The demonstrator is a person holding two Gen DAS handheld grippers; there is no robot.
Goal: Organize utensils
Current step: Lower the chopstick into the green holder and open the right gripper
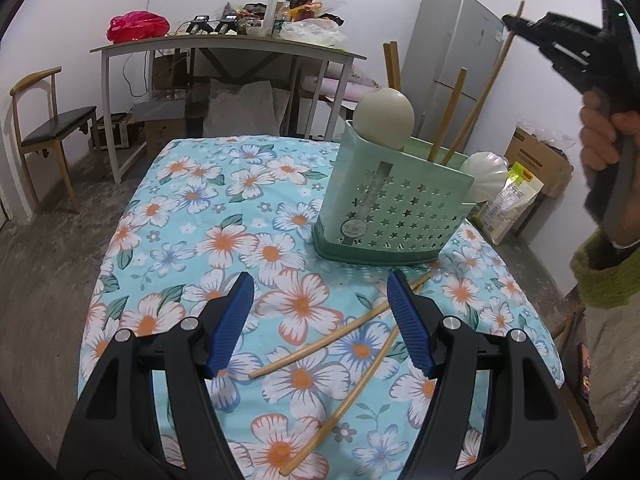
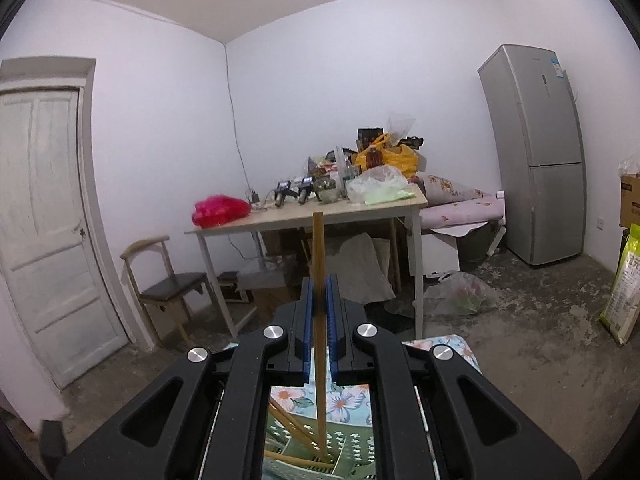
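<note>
A green perforated utensil holder (image 1: 394,208) stands on the floral tablecloth (image 1: 192,232). It holds two white spoons (image 1: 384,118) and several wooden chopsticks (image 1: 446,118). Two loose chopsticks (image 1: 340,334) lie crossed on the cloth, between and under my left gripper's blue pads. My left gripper (image 1: 320,292) is open and empty just above them. My right gripper (image 2: 319,292) is shut on a single chopstick (image 2: 318,264), held upright over the holder (image 2: 344,436); its lower end reaches inside. The right gripper also shows in the left wrist view (image 1: 516,24), high at the right.
Behind stands a cluttered table (image 2: 360,208) with a red bag (image 2: 220,210), a wooden chair (image 2: 168,280), a grey fridge (image 2: 536,152), a white door (image 2: 48,220), and boxes and a bag (image 1: 516,196) on the floor at the right.
</note>
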